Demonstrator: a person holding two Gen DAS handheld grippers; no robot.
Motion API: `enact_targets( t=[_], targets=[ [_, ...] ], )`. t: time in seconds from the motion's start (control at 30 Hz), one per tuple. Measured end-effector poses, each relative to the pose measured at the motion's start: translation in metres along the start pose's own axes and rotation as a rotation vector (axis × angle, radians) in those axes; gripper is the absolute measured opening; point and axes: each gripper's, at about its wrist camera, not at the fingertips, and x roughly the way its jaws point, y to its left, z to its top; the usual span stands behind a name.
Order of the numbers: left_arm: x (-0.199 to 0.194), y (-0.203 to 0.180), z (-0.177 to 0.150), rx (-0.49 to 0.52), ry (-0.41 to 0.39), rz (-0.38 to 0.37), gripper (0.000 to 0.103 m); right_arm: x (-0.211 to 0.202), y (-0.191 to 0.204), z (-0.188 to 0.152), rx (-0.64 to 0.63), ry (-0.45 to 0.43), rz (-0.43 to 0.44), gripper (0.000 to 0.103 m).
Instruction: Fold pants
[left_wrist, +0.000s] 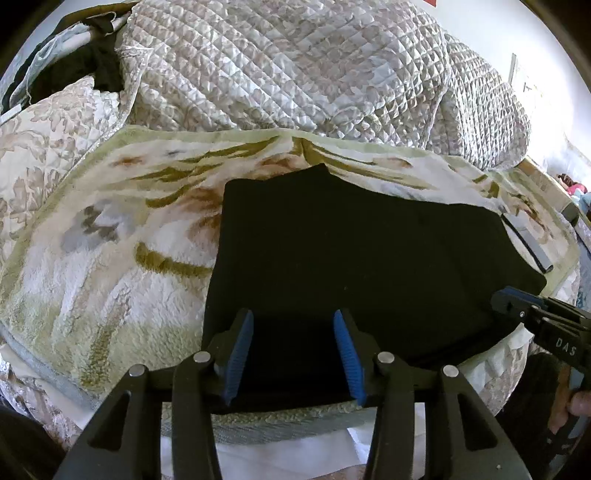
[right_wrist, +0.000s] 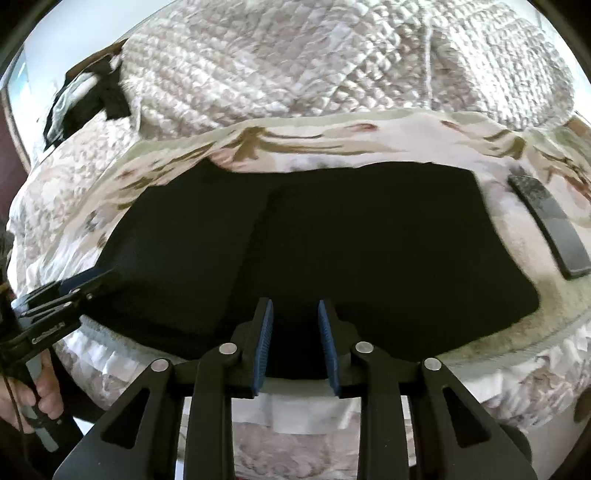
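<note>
Pants (left_wrist: 354, 258), black and already doubled into a broad flat panel, lie on a fleecy floral blanket (left_wrist: 110, 258) spread over my bed, with a quilted coverlet (left_wrist: 295, 74) bunched along the far side. I hold my left gripper (left_wrist: 293, 354) over the near edge of the cloth toward its left end, jaws spread wide and gripping nothing. My right gripper (right_wrist: 295, 347) sits at the same near edge farther right, its blue pads (right_wrist: 264, 347) set narrower apart but still parted, with no fabric pinched between them. A seam or layered edge runs from near to far through the middle of the pants in the right wrist view. A dark flat strap-like object (right_wrist: 550, 225), which I cannot identify, rests on the blanket just beyond the right end of the pants. I judge this to be the pause between folds: one fold made, the next not yet taken. My next move calls for both claws to close on the near edge or an end, lift together, and carry it over evenly so the layers do not skew.
</note>
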Motion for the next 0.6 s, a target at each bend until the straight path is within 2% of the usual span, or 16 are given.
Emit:
enact_targets(
  t=[0.03, 0.07, 0.37, 0.6],
  targets=[
    [-0.001, 0.0, 0.001, -0.001, -0.004, -0.002, 0.048, -0.003, -0.004, 0.001, 0.011, -0.007, -0.014, 0.043],
    [-0.003, 0.001, 0.003, -0.001, -0.009, -0.001, 0.048, -0.006, -0.009, 0.002, 0.024, -0.012, -0.021, 0.049],
    [-0.006, 0.001, 0.022, 0.018, -0.025, 0.026, 0.048, -0.03, -0.055, -0.007, 0.216, -0.037, -0.012, 0.049],
    [-0.001, 0.0, 0.03, 0.039, -0.03, 0.019, 0.048, -0.026, -0.086, -0.023, 0.344, -0.019, 0.001, 0.049]
  ],
)
